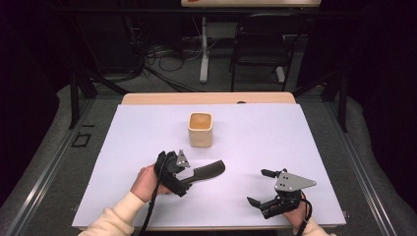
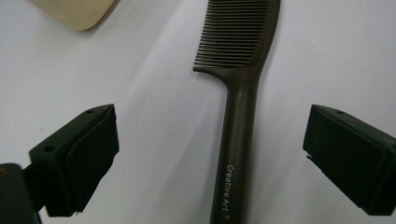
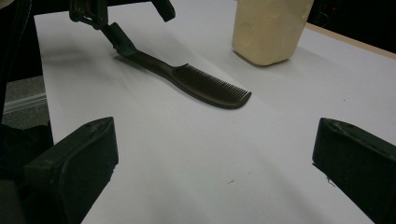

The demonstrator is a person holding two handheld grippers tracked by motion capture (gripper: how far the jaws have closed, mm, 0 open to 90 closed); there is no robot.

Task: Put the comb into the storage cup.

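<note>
Comb handle end and tooth tips cut off by frame edges

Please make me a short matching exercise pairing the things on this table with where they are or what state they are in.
Things:
1. comb
2. cup
3. left gripper
4. right gripper

States:
A. open, over bare table near the front edge
B. upright, behind the comb
C. lying flat on the white table
D. open, jaws either side of the comb's handle

Pairs: 1-C, 2-B, 3-D, 4-A
</note>
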